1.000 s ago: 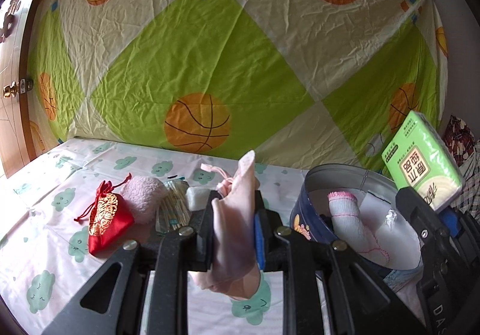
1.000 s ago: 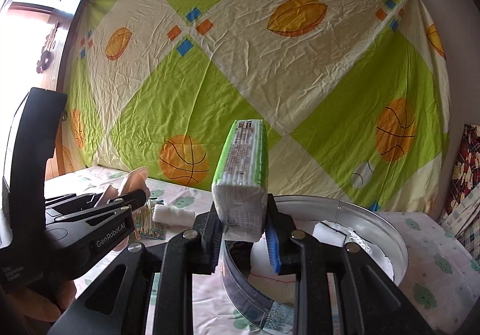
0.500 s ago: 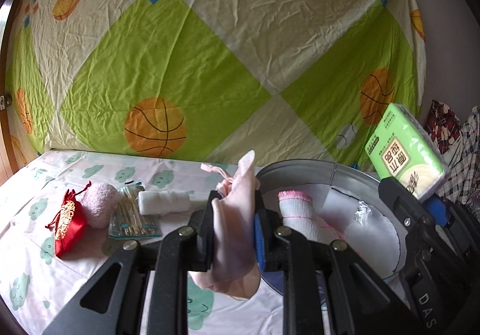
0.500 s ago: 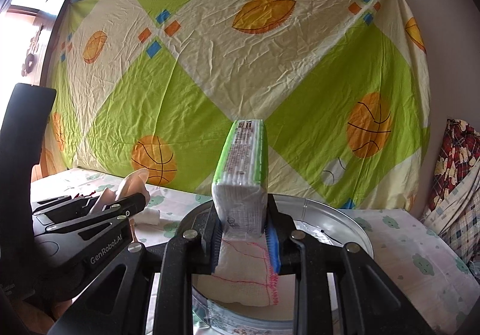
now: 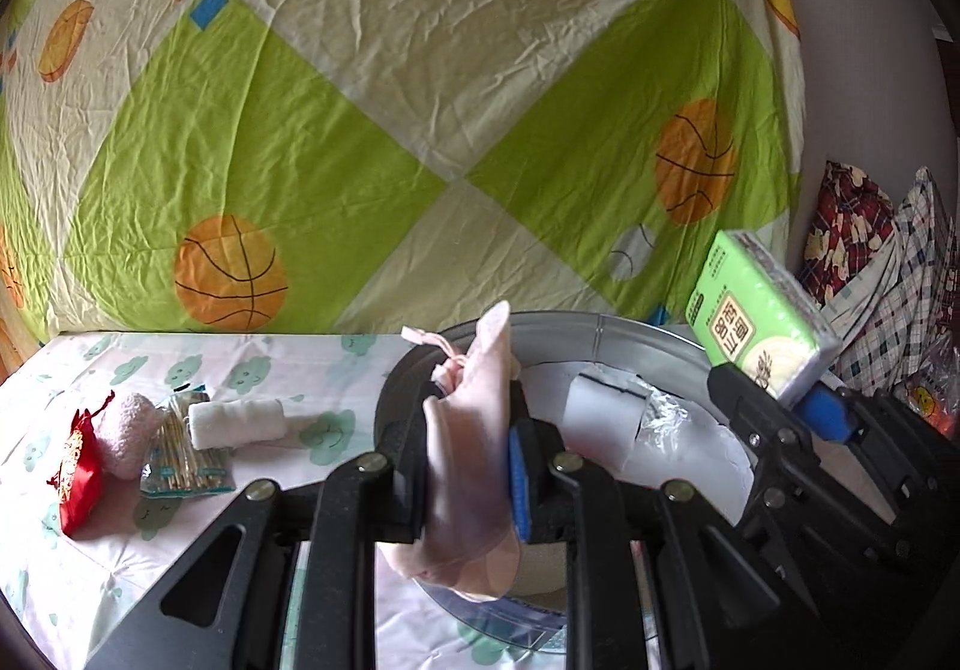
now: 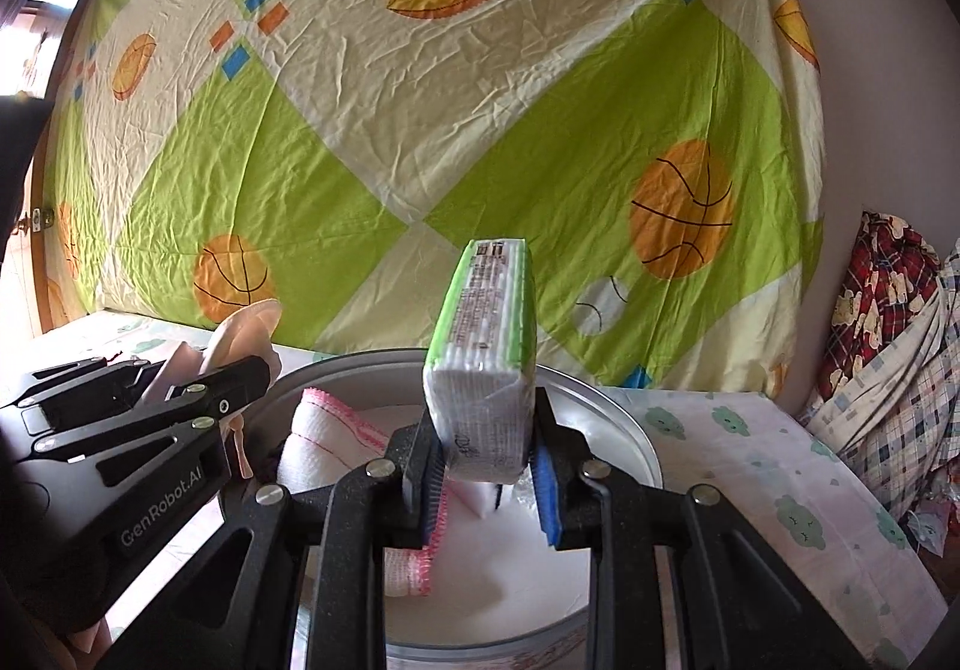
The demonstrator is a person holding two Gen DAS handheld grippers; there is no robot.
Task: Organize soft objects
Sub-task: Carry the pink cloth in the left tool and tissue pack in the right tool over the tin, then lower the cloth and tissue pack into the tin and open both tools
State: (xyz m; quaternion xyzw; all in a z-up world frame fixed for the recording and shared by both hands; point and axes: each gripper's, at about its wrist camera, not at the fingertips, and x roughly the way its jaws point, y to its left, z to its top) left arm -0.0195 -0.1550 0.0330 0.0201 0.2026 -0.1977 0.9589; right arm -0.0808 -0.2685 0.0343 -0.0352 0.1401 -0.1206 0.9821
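The left gripper was clamped on a pale pink drawstring cloth pouch, which stood upright between the black pad and the blue pad, above the near rim of a round metal tin. The right gripper was clamped on a green-and-white plastic-wrapped pack of paper tissues, held on end over the tin's white floor.

Inside the tin lay a white knitted cloth with pink stitched edging, by the left wall, and a scrap of crinkled clear plastic.

To the left of the tin, on the white bedsheet printed with green clouds, lay a clear packet of wooden toothpicks, with a rolled white towel just behind it, a fluffy pink cloth touching its left side, and a red pouch with gold embroidery furthest left.

Behind everything hung a wrinkled green-and-cream sheet patterned with orange basketballs. Plaid fabrics were heaped at the right.
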